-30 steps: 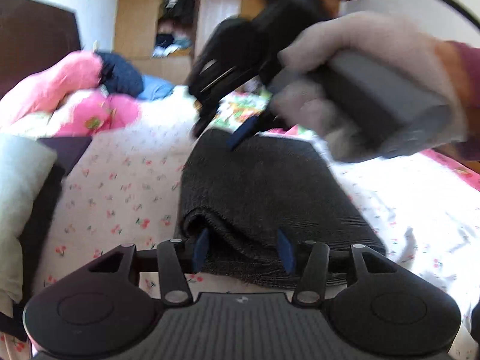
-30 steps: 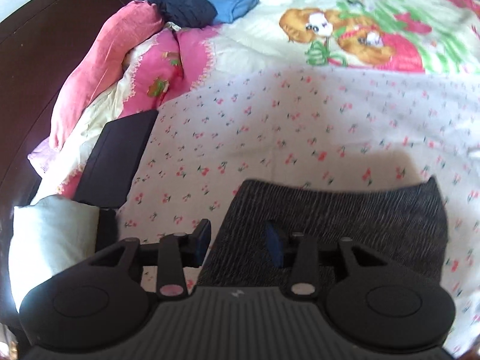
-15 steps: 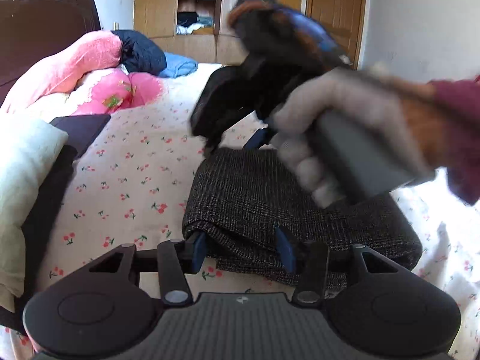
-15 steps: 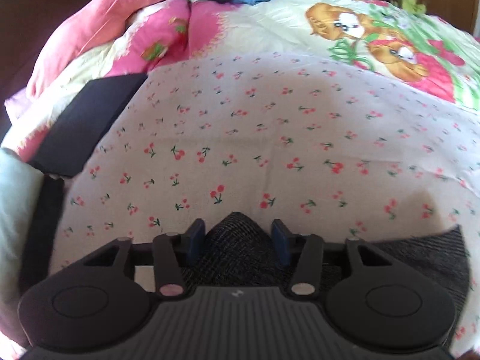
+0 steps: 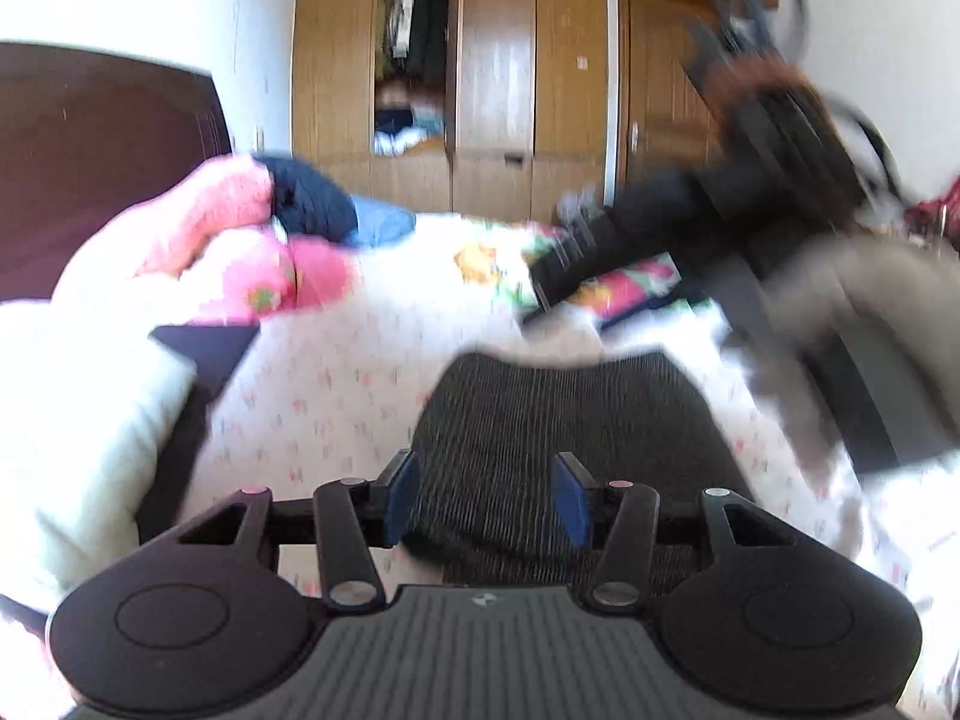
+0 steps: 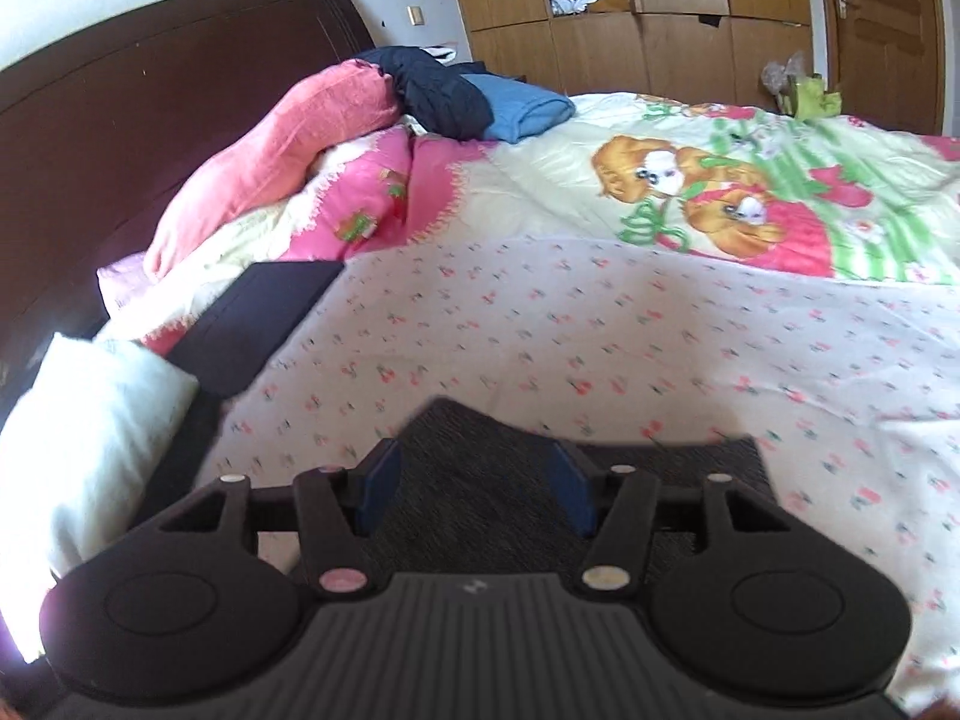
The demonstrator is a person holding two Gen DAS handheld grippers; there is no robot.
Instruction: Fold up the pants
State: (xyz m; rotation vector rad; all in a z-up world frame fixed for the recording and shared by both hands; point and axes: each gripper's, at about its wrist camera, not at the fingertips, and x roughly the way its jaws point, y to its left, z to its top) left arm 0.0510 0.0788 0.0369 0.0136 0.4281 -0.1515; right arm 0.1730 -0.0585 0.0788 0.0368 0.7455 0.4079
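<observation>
- The grey pants (image 5: pixel 570 420) are lying folded on the bed (image 6: pixel 540 324) — a neat pile.
- The left gripper (image 5: pixel 486 492) and the right gripper (image 6: pixel 474 489) are hovering with fingers apart, holding nothing — the folding looks done.

Bright daylight washes out the white bedsheet (image 5: pixel 336 396) in the heavily motion-blurred left wrist view, while the right wrist view is sharper, with fisheye-curved edges and dark corners.

This is a bedroom in a home. There is a big bed with a white cherry-print sheet (image 6: pixel 600 324), a dark brown wooden headboard (image 6: pixel 150 120), soft pink pillows (image 6: pixel 270 162) and a tall wooden wardrobe (image 5: pixel 492 60).
</observation>
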